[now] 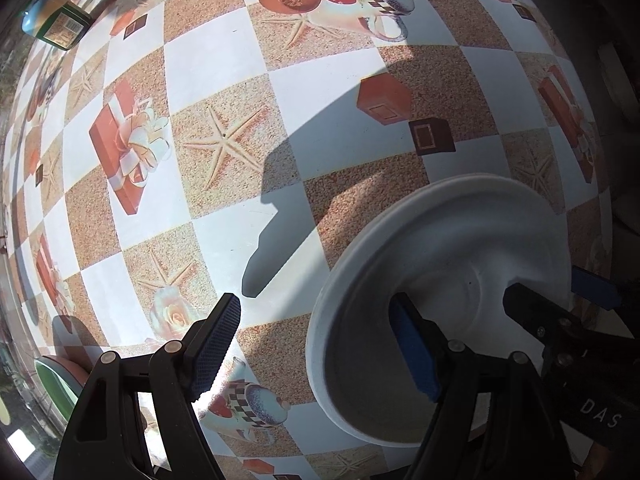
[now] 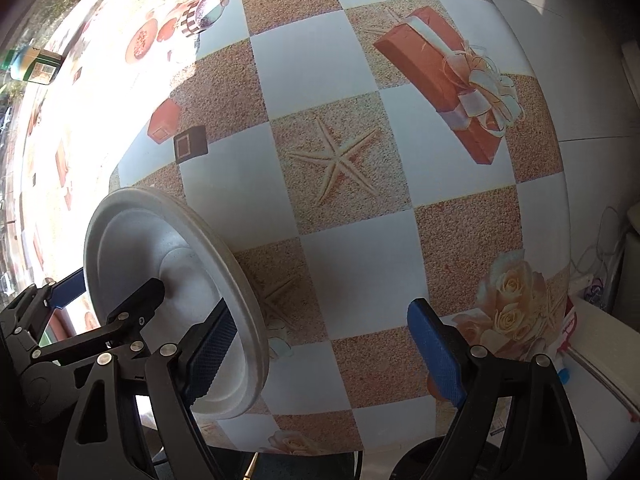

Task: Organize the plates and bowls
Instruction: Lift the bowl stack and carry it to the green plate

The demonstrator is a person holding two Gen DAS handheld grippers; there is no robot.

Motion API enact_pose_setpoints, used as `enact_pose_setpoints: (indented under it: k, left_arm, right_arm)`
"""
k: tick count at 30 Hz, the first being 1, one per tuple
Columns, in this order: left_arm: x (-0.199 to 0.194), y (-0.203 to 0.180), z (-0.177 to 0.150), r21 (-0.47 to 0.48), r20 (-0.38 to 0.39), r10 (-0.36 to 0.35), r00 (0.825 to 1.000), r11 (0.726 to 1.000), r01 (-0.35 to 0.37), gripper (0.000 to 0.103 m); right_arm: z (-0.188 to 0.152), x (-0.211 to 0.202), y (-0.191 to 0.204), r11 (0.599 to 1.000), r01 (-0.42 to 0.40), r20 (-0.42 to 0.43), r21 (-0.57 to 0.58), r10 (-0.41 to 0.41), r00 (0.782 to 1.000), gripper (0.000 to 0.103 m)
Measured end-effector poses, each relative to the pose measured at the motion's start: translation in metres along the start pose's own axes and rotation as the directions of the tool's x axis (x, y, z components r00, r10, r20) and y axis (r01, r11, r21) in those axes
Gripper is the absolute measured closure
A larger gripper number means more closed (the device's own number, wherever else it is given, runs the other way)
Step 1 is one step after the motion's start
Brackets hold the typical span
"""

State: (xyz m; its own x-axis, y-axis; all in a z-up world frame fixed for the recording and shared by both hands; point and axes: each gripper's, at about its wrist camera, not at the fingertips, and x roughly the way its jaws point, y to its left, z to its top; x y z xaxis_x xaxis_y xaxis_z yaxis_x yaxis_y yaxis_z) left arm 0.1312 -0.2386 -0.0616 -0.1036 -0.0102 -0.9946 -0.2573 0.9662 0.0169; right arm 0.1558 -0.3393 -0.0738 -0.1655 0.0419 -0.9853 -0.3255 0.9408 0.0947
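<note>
A white plate [image 1: 452,264] is held tilted above the checkered tablecloth [image 1: 224,60], at the lower right of the left wrist view. My left gripper [image 1: 316,348] is open wide; its right pad [image 1: 414,354] lies against the plate's inside. The other gripper's fingers [image 1: 536,320] reach over the plate's right rim. In the right wrist view the same plate [image 2: 132,248] stands on edge at the lower left. My right gripper [image 2: 324,356] is open wide and empty, its left pad [image 2: 210,354] beside the plate's rim. The left gripper's fingers [image 2: 132,308] pinch the plate there.
A green box with a blue lid [image 1: 56,20] lies at the table's far left, also seen in the right wrist view [image 2: 34,65]. A green and orange dish edge [image 1: 60,384] shows at the lower left. The table's right edge [image 2: 568,208] borders a pale floor with cables.
</note>
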Motion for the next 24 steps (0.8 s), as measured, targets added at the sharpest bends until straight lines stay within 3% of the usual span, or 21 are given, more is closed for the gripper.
enact_pose_setpoints:
  k: [2, 5, 10, 11, 13, 16, 24]
  left_arm:
    - [0.001, -0.003, 0.009, 0.012, 0.004, 0.005, 1.0, 1.0, -0.005, 0.023]
    - [0.002, 0.0, 0.009, -0.003, 0.0, -0.025, 1.0, 1.0, 0.025, 0.025]
    - [0.002, 0.0, 0.01, -0.002, -0.011, -0.085, 0.996, 0.996, 0.085, 0.045]
    - [0.002, -0.002, 0.009, 0.011, -0.009, -0.092, 0.996, 0.996, 0.092, 0.053]
    - [0.0, -0.008, 0.009, 0.037, -0.014, -0.117, 0.993, 0.992, 0.117, 0.067]
    - [0.004, -0.007, 0.006, 0.031, -0.016, -0.124, 0.992, 0.992, 0.124, 0.067]
    - [0.008, 0.003, -0.007, 0.053, -0.017, -0.093, 0.995, 0.994, 0.094, 0.067]
  right_arm:
    - [0.002, 0.002, 0.001, 1.0, -0.006, -0.005, 0.0, 0.006, 1.0, 0.021]
    - [0.003, 0.005, 0.008, 0.999, -0.04, -0.01, -0.017, 0.04, 0.999, 0.043]
    - [0.007, 0.015, 0.023, 0.994, -0.104, -0.047, -0.029, 0.102, 0.994, 0.066]
    - [0.003, 0.018, 0.03, 0.993, -0.117, -0.054, -0.027, 0.115, 0.992, 0.069]
    - [0.004, 0.02, 0.036, 0.992, -0.117, -0.054, -0.037, 0.115, 0.992, 0.071]
    - [0.003, 0.024, 0.047, 0.992, -0.114, -0.061, -0.054, 0.111, 0.992, 0.076]
    - [-0.011, 0.037, 0.074, 0.992, -0.111, -0.073, -0.054, 0.107, 0.992, 0.076]
